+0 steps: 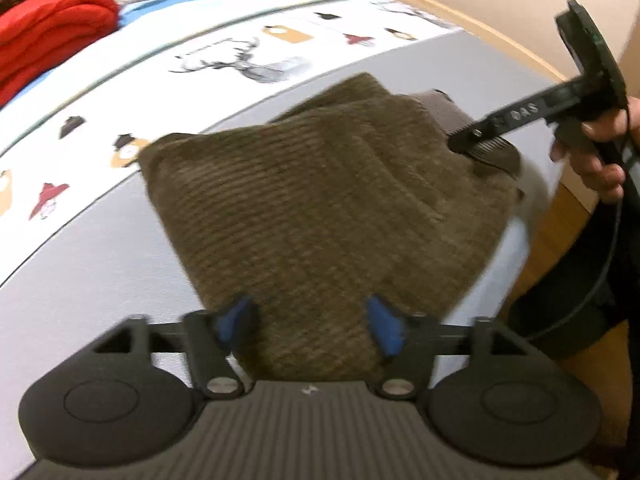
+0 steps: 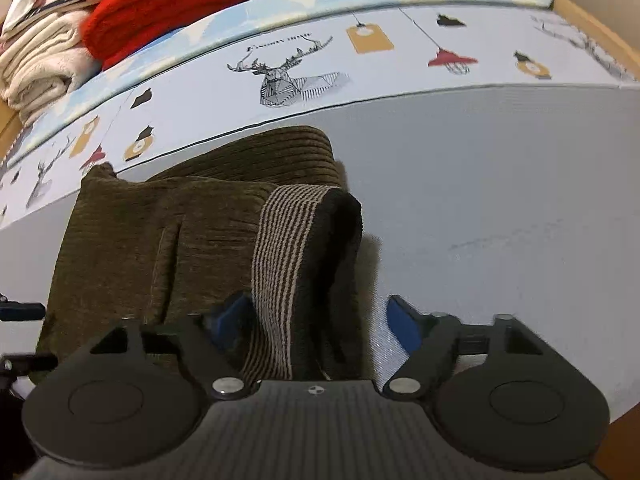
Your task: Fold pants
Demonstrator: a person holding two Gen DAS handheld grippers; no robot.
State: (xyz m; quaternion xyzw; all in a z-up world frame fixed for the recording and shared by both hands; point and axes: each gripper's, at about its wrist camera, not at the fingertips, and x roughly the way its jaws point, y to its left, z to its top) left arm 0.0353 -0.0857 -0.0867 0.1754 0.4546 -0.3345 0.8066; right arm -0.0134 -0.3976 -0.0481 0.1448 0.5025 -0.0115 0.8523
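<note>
The olive-brown corduroy pants (image 1: 320, 200) lie folded into a thick bundle on the grey part of the bed sheet (image 1: 80, 272), just below the white printed band with stag heads and lamps. The left gripper (image 1: 308, 322) hangs over the near edge of the bundle with its jaws spread wide; the blue fingertips (image 1: 236, 316) stand on either side of the fabric without pinching it, so the claw is released. The right gripper (image 2: 320, 320) is also released, its jaws wide apart: the striped elastic waistband (image 2: 280, 272) and its dark inner lining rise between the blue pads (image 2: 402, 324), close to the left pad and well clear of the right one, and no pad is seen pressing on the cloth. In the left wrist view the right gripper shows from the side at the far right corner of the bundle, near the waistband, with the person's hand (image 1: 600, 152) wrapped around its handle. A folded red blanket (image 2: 168, 4) and a cream one (image 2: 40, 64) sit at the far end of the bed, well apart from the pants
</note>
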